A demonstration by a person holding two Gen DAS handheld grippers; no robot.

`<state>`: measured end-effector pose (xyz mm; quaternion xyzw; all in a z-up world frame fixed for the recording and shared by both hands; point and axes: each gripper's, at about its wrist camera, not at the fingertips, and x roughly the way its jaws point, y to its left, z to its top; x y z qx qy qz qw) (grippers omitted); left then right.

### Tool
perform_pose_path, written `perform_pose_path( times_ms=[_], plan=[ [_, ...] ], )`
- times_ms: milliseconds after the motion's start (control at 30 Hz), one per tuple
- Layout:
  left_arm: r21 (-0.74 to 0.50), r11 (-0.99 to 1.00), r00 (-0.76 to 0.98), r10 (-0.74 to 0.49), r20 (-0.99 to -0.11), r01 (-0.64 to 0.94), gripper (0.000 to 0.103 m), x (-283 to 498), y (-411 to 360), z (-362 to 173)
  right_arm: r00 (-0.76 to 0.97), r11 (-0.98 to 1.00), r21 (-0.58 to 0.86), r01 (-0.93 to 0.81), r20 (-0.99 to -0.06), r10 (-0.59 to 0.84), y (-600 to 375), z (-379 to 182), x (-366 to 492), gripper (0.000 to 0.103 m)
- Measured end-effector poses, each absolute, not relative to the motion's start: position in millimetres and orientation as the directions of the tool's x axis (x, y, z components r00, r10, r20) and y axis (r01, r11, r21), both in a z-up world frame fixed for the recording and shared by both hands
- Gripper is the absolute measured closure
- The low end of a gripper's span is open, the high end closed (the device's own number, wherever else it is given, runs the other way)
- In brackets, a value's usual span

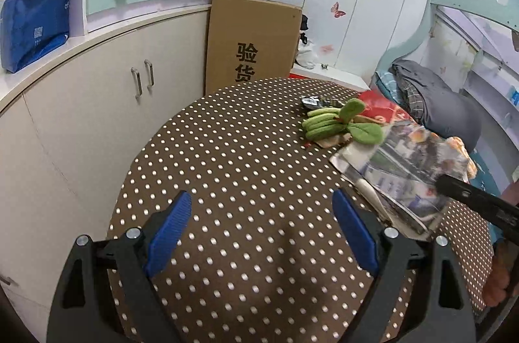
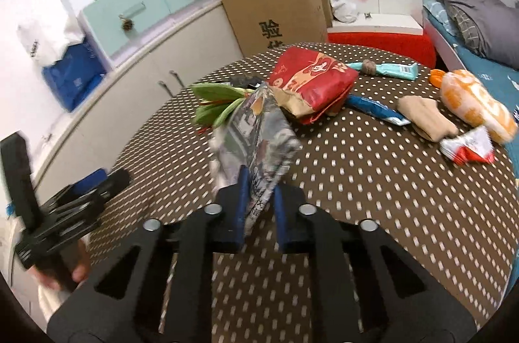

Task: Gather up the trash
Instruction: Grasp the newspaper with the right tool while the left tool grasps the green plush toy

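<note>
My right gripper (image 2: 259,197) is shut on a folded printed magazine (image 2: 256,135) and holds it above the round polka-dot table (image 2: 356,180). The magazine also shows in the left wrist view (image 1: 405,167), with the right gripper's black finger (image 1: 470,197) at its right edge. My left gripper (image 1: 261,226) is open and empty above the table's near left part (image 1: 227,164); it shows blurred in the right wrist view (image 2: 90,190). Trash on the table: a red paper bag (image 2: 311,83), a blue wrapper (image 2: 376,109), a teal wrapper (image 2: 392,70), a red-white wrapper (image 2: 467,145).
A green plush toy (image 1: 337,122) lies on the table, also an orange plush (image 2: 476,103) and a tan folded cloth (image 2: 425,116). A cardboard box (image 1: 253,41) stands behind the table. White cabinets (image 1: 97,103) run along the left. A bed (image 1: 438,106) is at the right.
</note>
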<state>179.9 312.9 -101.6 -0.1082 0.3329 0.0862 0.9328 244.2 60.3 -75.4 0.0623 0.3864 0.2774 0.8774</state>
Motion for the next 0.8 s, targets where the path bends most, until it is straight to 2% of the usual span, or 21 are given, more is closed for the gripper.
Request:
perform_pose_path(
  times_ms=[133, 167, 233, 267, 333, 367, 400, 433, 467, 500, 600, 800],
  plan=[
    [-0.137, 0.968, 0.774, 0.081, -0.628, -0.213, 0.016, 167.8, 303.5, -98.6, 0.524, 0.803, 0.297, -0.517, -0.632, 0.572, 50.2, -62.6, 208.3, 0.094],
    [-0.136, 0.969, 0.776, 0.077, -0.626, -0.205, 0.016, 164.5, 300.4, -98.2, 0.526, 0.798, 0.283, -0.532, -0.628, 0.573, 51.8, -60.8, 201.7, 0.091],
    [-0.133, 0.971, 0.777, 0.073, -0.625, -0.198, 0.016, 162.9, 296.9, -97.6, 0.544, 0.807, 0.24, -0.54, -0.632, 0.552, 59.1, -62.8, 200.7, 0.049],
    [-0.13, 0.972, 0.776, 0.074, -0.627, -0.198, 0.016, 162.5, 295.5, -98.0, 0.563, 0.817, 0.218, -0.534, -0.629, 0.536, 63.8, -65.7, 203.9, 0.022],
    [-0.129, 0.971, 0.771, 0.076, -0.633, -0.201, 0.016, 162.3, 293.5, -99.4, 0.585, 0.83, 0.195, -0.523, -0.626, 0.516, 72.1, -70.4, 213.8, 0.022],
    [-0.131, 0.971, 0.768, 0.074, -0.636, -0.202, 0.016, 163.1, 293.5, -99.9, 0.585, 0.832, 0.186, -0.522, -0.632, 0.508, 80.6, -73.9, 222.6, 0.027],
    [-0.134, 0.969, 0.764, 0.075, -0.64, -0.207, 0.016, 164.2, 293.8, -100.6, 0.582, 0.831, 0.178, -0.527, -0.637, 0.506, 86.4, -77.8, 230.2, 0.053],
    [-0.134, 0.968, 0.761, 0.077, -0.644, -0.212, 0.016, 164.9, 293.8, -101.2, 0.572, 0.83, 0.172, -0.53, -0.65, 0.5, 92.6, -82.3, 237.7, 0.073],
    [-0.135, 0.967, 0.759, 0.078, -0.647, -0.214, 0.016, 165.3, 293.8, -102.0, 0.545, 0.837, 0.171, -0.519, -0.688, 0.478, 99.5, -90.2, 247.8, 0.086],
    [-0.134, 0.968, 0.756, 0.077, -0.65, -0.214, 0.016, 167.1, 293.6, -102.3, 0.523, 0.838, 0.191, -0.511, -0.705, 0.479, 100.8, -95.5, 253.4, 0.088],
    [-0.123, 0.972, 0.755, 0.073, -0.652, -0.201, 0.016, 172.6, 290.0, -101.2, 0.522, 0.811, 0.243, -0.532, -0.66, 0.54, 90.8, -91.1, 246.8, 0.096],
    [-0.124, 0.982, 0.753, 0.026, -0.657, -0.143, 0.016, 200.5, 277.1, -91.9, 0.621, 0.824, 0.227, -0.519, -0.562, 0.546, 59.1, -52.9, 226.9, 0.097]
  ],
)
